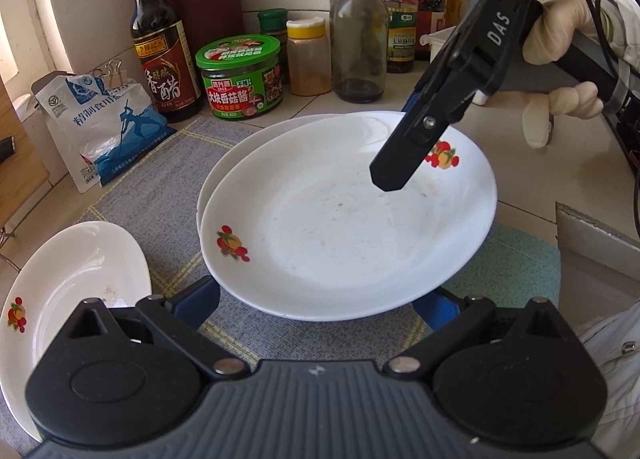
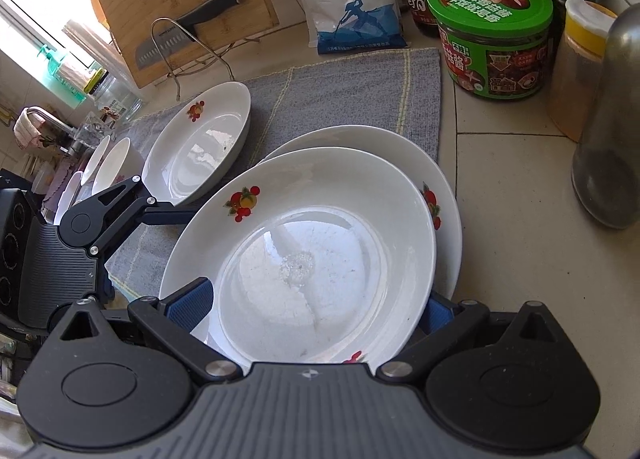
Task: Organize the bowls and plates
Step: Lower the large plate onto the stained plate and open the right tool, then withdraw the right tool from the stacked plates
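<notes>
Both hand-held grippers, left (image 1: 316, 301) and right (image 2: 316, 301), are spread around the top plate (image 1: 348, 219) stacked on another plate (image 2: 448, 195), on a grey cloth (image 2: 344, 95) over the tiled tabletop (image 2: 516, 195), jars and bottles beyond.

Three white glazed ceramic plates with red-and-orange fruit decals: top plate (image 1: 348, 219) stacked off-centre on second plate (image 1: 240, 155); third plate (image 1: 68, 283) just beside, tilted, all on grey woven cloth.

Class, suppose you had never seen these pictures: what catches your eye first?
Two white fruit-print plates stacked mid-mat. The right hand-held gripper reaches over the top plate's far rim, the left hand-held gripper at its near edge. A green-lidded jar stands behind them.
</notes>
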Demonstrator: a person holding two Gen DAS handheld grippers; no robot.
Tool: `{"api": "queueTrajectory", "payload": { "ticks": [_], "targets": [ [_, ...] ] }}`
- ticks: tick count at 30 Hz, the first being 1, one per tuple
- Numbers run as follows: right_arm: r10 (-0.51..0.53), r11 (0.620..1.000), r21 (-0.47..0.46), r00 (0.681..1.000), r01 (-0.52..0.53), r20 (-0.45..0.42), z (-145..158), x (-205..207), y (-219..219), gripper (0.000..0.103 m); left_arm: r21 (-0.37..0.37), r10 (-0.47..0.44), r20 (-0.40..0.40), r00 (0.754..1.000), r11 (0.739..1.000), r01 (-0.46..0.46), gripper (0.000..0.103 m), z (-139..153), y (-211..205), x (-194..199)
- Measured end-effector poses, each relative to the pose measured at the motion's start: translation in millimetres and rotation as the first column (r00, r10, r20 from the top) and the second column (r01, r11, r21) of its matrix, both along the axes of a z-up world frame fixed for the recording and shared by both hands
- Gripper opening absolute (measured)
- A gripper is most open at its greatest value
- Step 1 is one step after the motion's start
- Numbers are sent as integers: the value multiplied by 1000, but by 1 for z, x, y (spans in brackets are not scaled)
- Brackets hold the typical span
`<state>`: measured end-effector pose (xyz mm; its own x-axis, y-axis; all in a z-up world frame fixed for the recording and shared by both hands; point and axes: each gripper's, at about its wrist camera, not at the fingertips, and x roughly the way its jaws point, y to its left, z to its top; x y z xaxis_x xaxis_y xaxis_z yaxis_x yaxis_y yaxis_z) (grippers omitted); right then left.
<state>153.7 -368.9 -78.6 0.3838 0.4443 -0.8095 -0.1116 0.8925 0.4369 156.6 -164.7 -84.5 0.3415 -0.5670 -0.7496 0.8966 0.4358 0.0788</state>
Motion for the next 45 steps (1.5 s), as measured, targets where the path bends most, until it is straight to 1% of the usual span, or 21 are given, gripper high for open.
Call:
{"api": "queueTrajectory", "payload": {
  "ticks": [6,20,24,27,28,32,34,38,40,43,44,45],
  "targets": [
    [-13,999,-40,1000,13,10,6,-5,3,103,-6,-2,31,1000,1000,2,101,4,1,-4],
    [-29,989,-144,999,31,14,13,-14,14,103,-49,39,24,999,998,-38,101,10,15,-12],
    [-43,980,-192,999,43,3,12,-16,18,103,-65,51,22,998,997,-50,101,15,22,-15],
    [-51,978,-204,999,50,-1,9,-19,18,103,-73,63,19,998,995,-61,101,16,28,-16],
    [-50,976,-213,999,50,4,8,-20,18,103,-73,69,18,997,995,-68,101,17,30,-16],
    [-43,945,-321,998,57,52,10,-24,23,103,-86,105,7,994,991,-104,101,18,40,-18],
    [-43,940,-333,996,68,82,12,-26,26,103,-90,134,1,991,987,-134,101,18,45,-21],
    [-42,952,-296,988,84,147,17,-30,37,103,-97,216,-16,976,971,-217,101,17,58,-25],
    [-32,949,-302,983,88,183,18,-30,47,103,-93,270,-32,962,958,-272,101,15,67,-24],
    [-22,937,-333,969,105,245,17,-31,65,103,-94,362,-53,931,926,-366,101,12,80,-18],
    [-26,939,-326,966,111,257,17,-31,69,103,-94,390,-57,919,914,-394,101,12,84,-16],
    [-33,945,-304,963,117,268,17,-30,73,103,-93,429,-55,902,897,-433,101,10,90,-14]
  ]
}}
